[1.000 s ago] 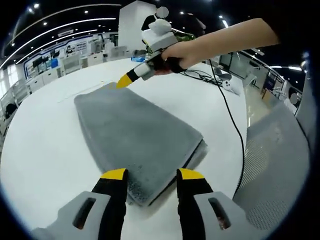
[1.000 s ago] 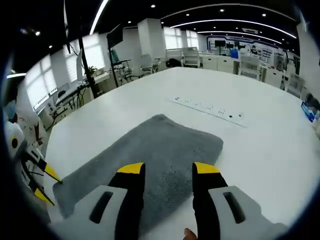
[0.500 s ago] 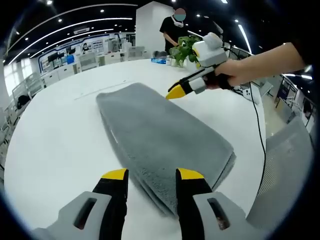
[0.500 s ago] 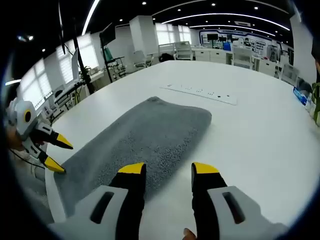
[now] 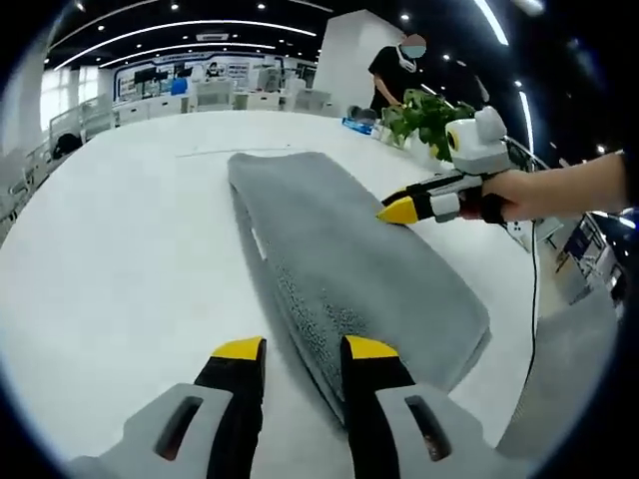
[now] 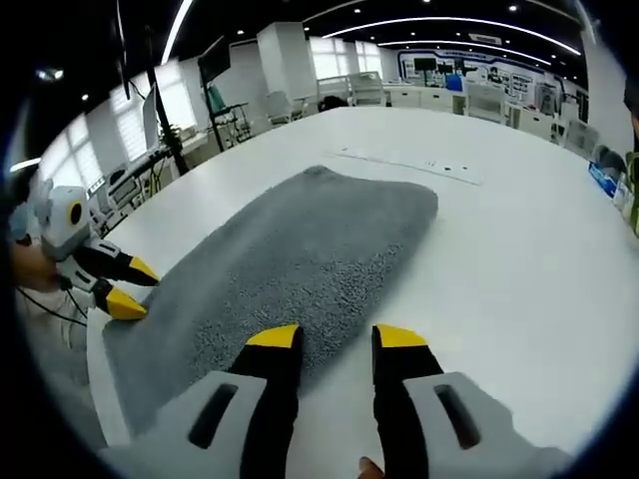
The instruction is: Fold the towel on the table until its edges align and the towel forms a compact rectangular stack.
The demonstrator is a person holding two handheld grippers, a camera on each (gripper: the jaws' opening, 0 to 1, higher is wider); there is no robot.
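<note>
A grey towel [image 5: 349, 249] lies folded into a long, layered rectangle on the white table [image 5: 120, 259]. My left gripper [image 5: 305, 349] is open at the towel's near long edge, and that edge runs between its jaws. It also shows at the towel's left corner as the left gripper [image 6: 132, 287], its tips apart. My right gripper [image 6: 337, 337] is open over the opposite long edge of the towel [image 6: 300, 249]. A hand holds the right gripper [image 5: 399, 210] low at the towel's middle right side.
A white power strip [image 6: 409, 165] lies beyond the towel's far end. A potted plant [image 5: 424, 115] and a blue box [image 6: 604, 180] stand near the table's rim, with a person [image 5: 399, 70] behind. A black cable [image 5: 534, 289] hangs off the table beside a mesh chair [image 5: 569, 389].
Both hands have shifted around the towel. The right gripper slid from the far corner to the middle of its long edge. Both pairs of jaws have narrowed a little.
</note>
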